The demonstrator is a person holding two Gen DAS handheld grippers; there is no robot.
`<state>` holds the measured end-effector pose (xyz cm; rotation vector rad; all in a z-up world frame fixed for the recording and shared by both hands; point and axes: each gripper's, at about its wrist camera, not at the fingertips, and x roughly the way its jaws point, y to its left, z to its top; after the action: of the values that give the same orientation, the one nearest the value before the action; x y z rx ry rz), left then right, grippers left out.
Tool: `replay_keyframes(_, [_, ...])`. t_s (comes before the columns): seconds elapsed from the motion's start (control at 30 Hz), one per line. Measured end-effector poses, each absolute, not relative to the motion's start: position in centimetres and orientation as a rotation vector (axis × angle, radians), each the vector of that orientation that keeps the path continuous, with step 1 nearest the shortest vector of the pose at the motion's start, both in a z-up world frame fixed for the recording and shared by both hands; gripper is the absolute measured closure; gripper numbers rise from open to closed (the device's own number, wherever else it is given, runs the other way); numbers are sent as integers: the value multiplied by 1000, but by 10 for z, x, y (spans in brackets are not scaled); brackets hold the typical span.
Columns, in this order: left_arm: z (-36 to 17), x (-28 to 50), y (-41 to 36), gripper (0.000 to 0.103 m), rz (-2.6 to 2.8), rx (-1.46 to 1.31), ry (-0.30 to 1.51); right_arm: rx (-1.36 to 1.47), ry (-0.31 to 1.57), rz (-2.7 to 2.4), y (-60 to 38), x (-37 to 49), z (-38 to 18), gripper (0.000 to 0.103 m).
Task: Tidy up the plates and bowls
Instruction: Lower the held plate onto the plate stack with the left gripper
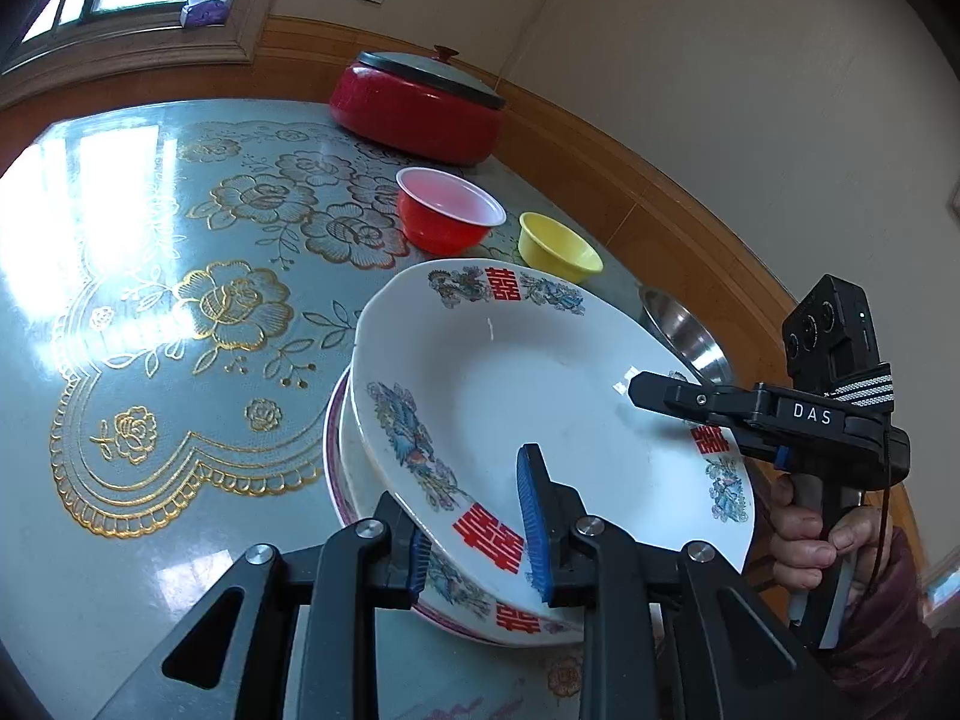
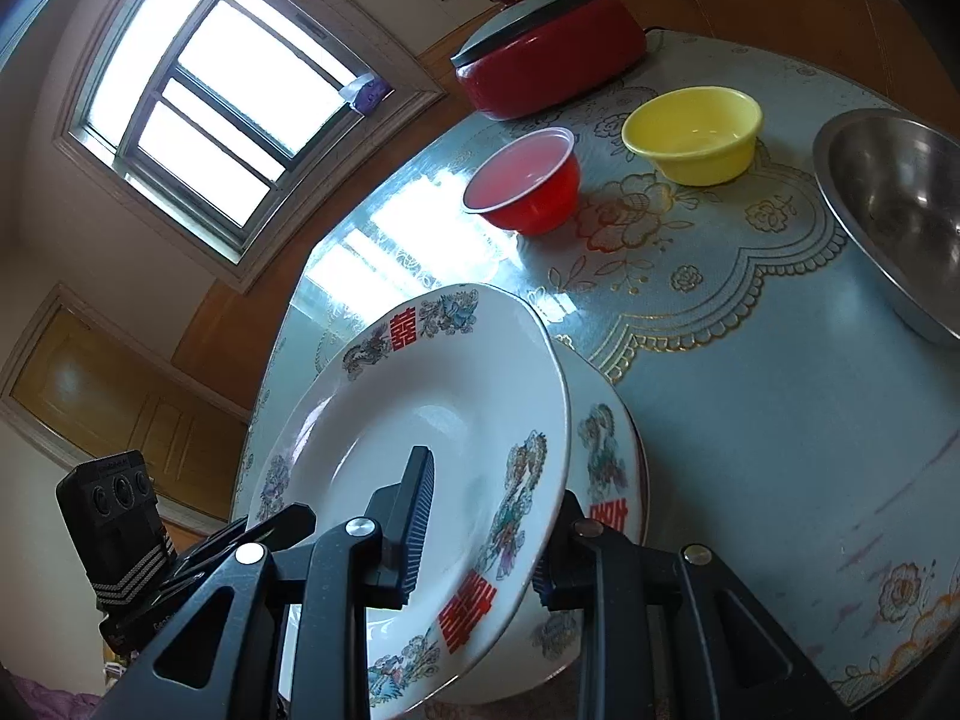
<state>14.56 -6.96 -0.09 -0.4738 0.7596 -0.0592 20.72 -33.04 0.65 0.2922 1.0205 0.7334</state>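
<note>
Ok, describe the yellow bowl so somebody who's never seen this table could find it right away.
Start at the big red lidded pot by the wall on the floral tablecloth. Three bowls stand in front of it. The yellow bowl is the middle one, between the red plastic bowl and the steel bowl; it alone is yellow.

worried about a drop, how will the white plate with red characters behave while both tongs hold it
The white glazed ceramic plate with red characters is probably rigid, fairly heavy and breakable. Its glossy rim looks slippery, and it is tilted above a similar plate, so it may slide sideways.
</note>
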Motion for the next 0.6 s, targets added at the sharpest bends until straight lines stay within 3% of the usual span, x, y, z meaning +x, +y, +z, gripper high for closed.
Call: replay_keyframes(0.6, [-8,147,-66,74,-41,-513,797,195,1042,669,-332,192,-12,75])
